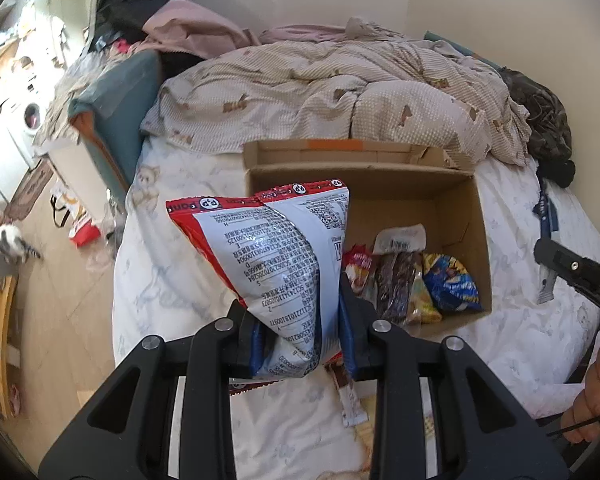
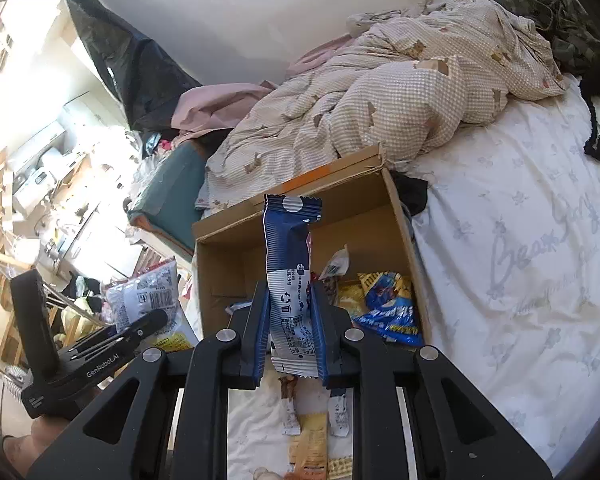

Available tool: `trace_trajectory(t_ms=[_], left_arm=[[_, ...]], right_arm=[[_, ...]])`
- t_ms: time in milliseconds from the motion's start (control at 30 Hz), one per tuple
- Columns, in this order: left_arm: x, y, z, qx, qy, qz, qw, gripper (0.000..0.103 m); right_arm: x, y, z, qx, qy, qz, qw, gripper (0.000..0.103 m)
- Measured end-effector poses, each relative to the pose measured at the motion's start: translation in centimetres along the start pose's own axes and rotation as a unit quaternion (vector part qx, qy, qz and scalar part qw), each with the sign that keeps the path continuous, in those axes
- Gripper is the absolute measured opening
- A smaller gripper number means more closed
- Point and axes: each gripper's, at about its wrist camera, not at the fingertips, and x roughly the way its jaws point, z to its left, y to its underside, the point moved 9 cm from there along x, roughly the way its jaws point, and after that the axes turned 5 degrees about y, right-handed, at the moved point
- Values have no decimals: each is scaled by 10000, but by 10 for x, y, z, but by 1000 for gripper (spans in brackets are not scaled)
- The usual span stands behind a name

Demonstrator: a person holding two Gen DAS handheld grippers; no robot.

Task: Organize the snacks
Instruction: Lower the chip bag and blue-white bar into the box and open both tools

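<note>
My left gripper [image 1: 300, 312] is shut on a large red and silver snack bag [image 1: 276, 256] and holds it upright in the air, near the front left corner of an open cardboard box [image 1: 466, 216] on the bed. The box holds several snack packets [image 1: 412, 280]. My right gripper [image 2: 290, 320] is shut on a slim blue and white snack packet [image 2: 290, 264], held upright just in front of the same box [image 2: 400, 216]. The left gripper and its bag [image 2: 144, 300] show at the left of the right wrist view. The right gripper [image 1: 576, 272] shows at the right edge of the left wrist view.
Several loose snack packets [image 2: 312, 432] lie on the white bed sheet [image 2: 520, 240] below my grippers. A rumpled checked quilt [image 1: 340, 92] lies behind the box. A teal cushion [image 1: 112, 120] stands at the bed's left side. The floor at the left is cluttered.
</note>
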Motion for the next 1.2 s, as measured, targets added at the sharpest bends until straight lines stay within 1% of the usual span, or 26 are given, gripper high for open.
trace_trajectory(t_ms=[233,367,500,633,700,800,900,1000,1067,1200], left_arm=[[24,-16,-9,107,41,-8,9999,26],[40,-18,-10,126,22,23,9999,26],[55,-12,-7,82,54,51,9999,26],[72,-9,-3,-117,192,226,9995,26],[76,-10,-2,-167,251,189,9994,26],[80,-12,0,-157,233,121,9995,27],[84,-11,2,-46,156,120,9998,27],[86,-9,4,-45,156,128,9998,27],[88,-8,5,-99,189,162,9996,28],[88,-8,4,-83,219,169,9996,28]], right_arm=[[25,-13,-10,-141,269,81,9995,20],[37,-20,-24,52,365,165,9992,20],[48,-22,-33,91,489,268,9984,20],[63,-17,-35,23,617,432,9972,20],[71,-15,-37,39,684,537,9962,20],[83,-8,-42,137,750,722,9945,21],[95,1,-47,299,793,952,9918,21],[103,7,-51,437,800,1086,9899,21],[105,8,-52,514,778,1117,9894,21],[108,10,-50,421,840,1141,9890,21]])
